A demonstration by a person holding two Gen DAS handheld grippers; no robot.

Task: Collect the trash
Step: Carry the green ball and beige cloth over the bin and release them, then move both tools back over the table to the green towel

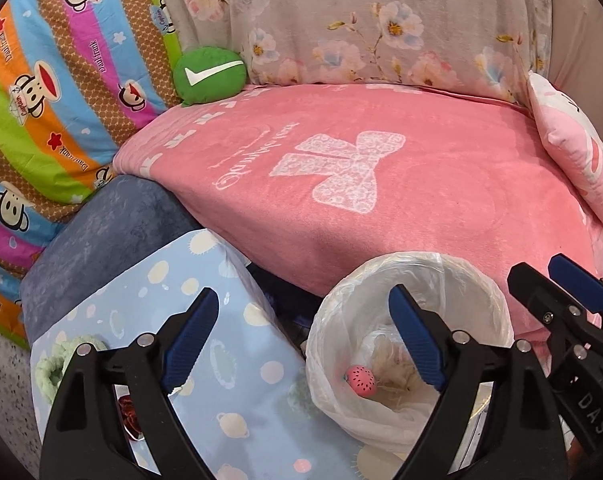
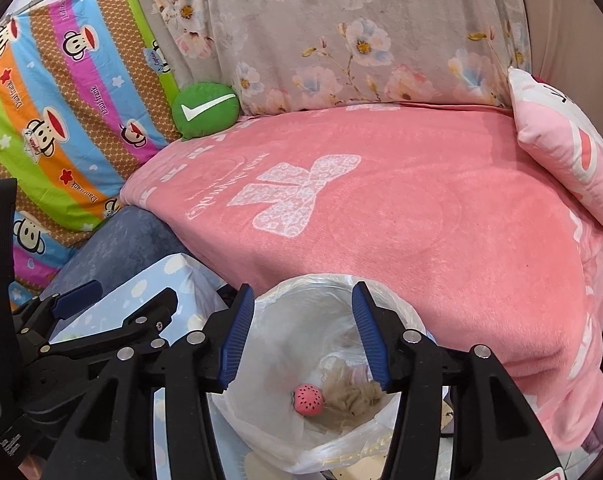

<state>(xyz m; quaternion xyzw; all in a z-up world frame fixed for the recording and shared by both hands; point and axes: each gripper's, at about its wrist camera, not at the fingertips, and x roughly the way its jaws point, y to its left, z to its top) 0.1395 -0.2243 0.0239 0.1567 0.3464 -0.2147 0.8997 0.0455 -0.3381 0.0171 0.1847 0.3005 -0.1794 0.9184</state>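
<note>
Your right gripper (image 2: pixel 303 344) stood with its jaws partly apart and empty, directly over the mouth of the lined trash bin (image 2: pixel 381 292), and the pink strawberry-like ball (image 2: pixel 308 398) and the tan wad (image 2: pixel 351 394) lay straight below and between its fingers at the bottom of the bag. Your left gripper (image 1: pixel 301 340) had its jaws wide and empty, with only its right finger over the bin's rim; the bin sat to the right of its centre, so the right hand was nearer.
</note>
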